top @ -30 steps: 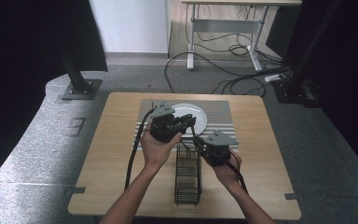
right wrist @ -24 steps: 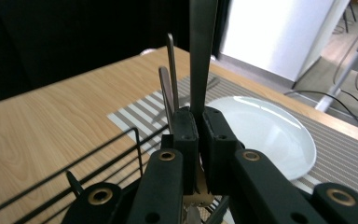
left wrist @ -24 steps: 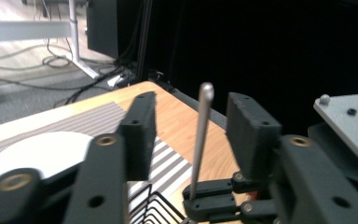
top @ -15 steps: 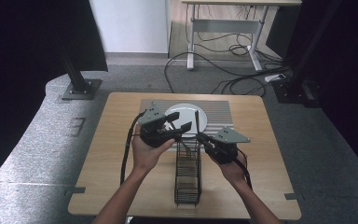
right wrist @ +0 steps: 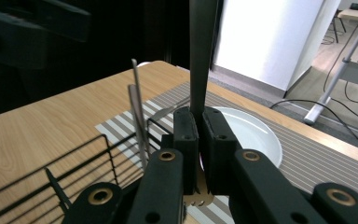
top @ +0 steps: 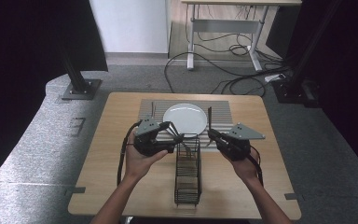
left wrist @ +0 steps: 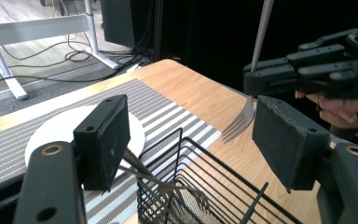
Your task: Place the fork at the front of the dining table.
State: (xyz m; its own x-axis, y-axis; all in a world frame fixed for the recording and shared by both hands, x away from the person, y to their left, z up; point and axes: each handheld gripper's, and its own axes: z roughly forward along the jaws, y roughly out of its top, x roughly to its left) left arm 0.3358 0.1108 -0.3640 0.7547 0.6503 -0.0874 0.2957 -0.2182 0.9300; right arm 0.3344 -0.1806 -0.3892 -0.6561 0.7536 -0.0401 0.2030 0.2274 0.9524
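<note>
right hand-held gripper (right wrist: 198, 154): clamped on fork (right wrist: 200, 56), handle up, tines down | left hand-held gripper (left wrist: 191, 140): jaws wide, nothing between them | plate (top: 185, 117): ahead of my right gripper, slightly left, nearer it than the basket (top: 188, 172) | fork axis: near-vertical above the worktop (top: 121, 112)

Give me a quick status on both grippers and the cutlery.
Right gripper shut on fork, handle up, tines down beside wire basket. Left gripper open at basket's far end, nothing gripped. Cutlery leaning in basket; plate on striped mat, bare.
</note>
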